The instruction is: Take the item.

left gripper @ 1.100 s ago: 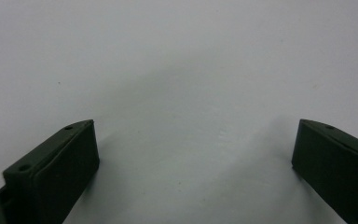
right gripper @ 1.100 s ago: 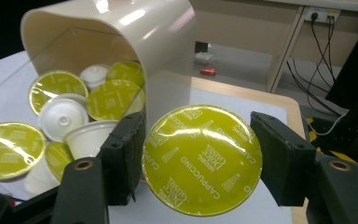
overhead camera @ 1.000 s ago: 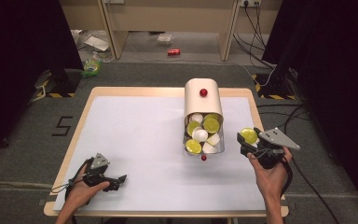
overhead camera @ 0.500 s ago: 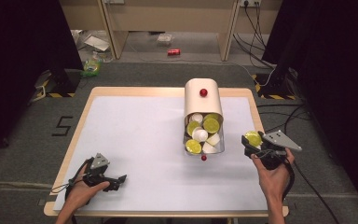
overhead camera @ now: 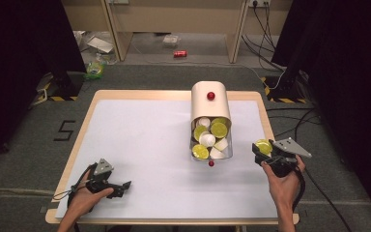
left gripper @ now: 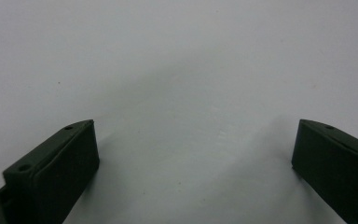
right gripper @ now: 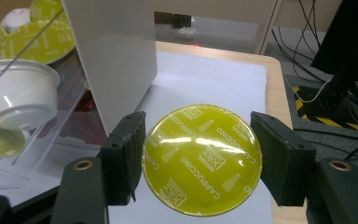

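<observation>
The right gripper [right gripper: 200, 158] pinches one coffee capsule [right gripper: 201, 159] by its rim, green foil lid facing the camera, near the table's right edge [overhead camera: 265, 121] and just beside the capsule dispenser [overhead camera: 210, 104]. The left gripper [left gripper: 193, 163] rests low over bare table with its jaws spread wide, holding nothing. I judge that the capsule is being carried, so the next move needs a place to put it. In the dispenser's open front I count about seven capsules [overhead camera: 207, 140], and two red knobs [overhead camera: 211, 96].
</observation>
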The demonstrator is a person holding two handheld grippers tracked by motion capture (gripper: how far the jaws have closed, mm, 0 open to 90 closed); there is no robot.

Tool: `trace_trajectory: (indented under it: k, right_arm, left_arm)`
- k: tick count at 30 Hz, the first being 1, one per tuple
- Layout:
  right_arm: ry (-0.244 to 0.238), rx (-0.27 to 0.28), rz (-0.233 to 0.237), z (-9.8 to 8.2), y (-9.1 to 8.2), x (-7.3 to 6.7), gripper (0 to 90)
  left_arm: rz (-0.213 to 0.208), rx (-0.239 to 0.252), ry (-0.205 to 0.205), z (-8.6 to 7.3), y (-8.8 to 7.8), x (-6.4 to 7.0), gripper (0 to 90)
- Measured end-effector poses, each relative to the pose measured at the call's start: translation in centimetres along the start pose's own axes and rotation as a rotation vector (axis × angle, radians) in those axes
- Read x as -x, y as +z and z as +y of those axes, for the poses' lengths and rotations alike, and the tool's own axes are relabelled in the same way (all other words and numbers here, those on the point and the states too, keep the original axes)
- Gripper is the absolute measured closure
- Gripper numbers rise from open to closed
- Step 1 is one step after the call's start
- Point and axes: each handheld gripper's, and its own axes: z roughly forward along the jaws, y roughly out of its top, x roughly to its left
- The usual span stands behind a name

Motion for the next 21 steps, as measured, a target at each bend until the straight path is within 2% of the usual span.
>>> trace_trajectory:
  k: [21]
  right_arm:
    - [0.005,-0.072,-0.006,-1.9,1.7,0.4,38.3]
  left_arm:
    - [0.0,-0.001,0.001,0.0,0.0,0.0,0.0]
